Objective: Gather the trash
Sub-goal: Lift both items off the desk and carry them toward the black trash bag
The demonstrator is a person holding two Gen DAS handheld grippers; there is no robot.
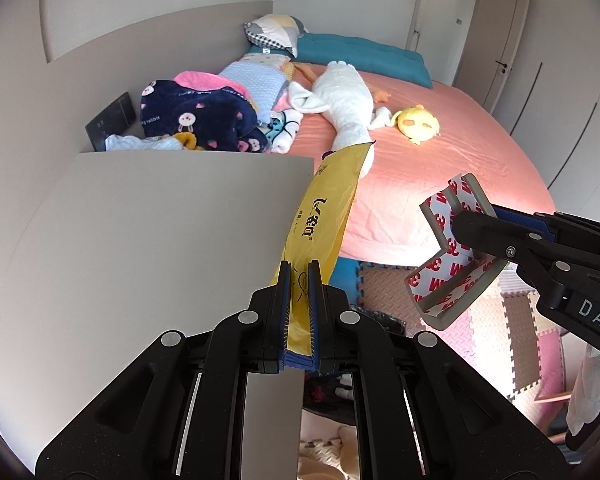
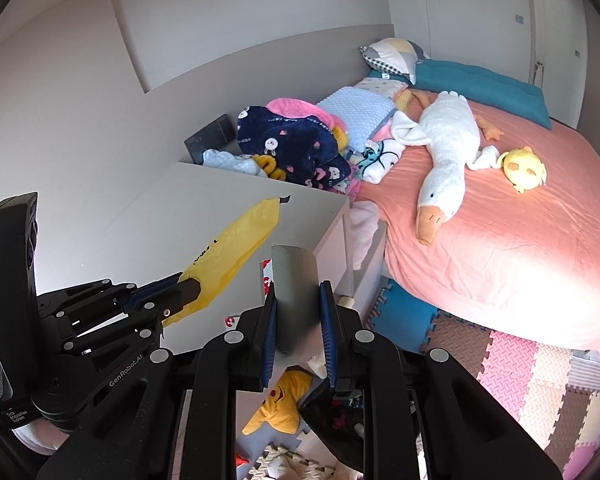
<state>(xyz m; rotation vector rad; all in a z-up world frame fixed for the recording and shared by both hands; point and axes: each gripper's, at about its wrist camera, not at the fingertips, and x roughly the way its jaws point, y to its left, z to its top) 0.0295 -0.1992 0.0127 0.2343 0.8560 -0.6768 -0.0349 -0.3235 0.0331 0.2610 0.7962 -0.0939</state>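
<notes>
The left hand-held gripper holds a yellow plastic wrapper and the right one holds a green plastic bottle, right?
Not quite. The left hand-held gripper does hold the yellow plastic wrapper, but the right hand-held gripper holds a grey foam corner guard with red-and-white tape backing, not a green bottle. The left wrist view shows it.

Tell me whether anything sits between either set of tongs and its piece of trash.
Nothing does. The left tongs are already shut on the yellow wrapper, and the right tongs are shut on the grey corner guard with red-printed tape backing. No bin is in view, so that path cannot be judged.
</notes>
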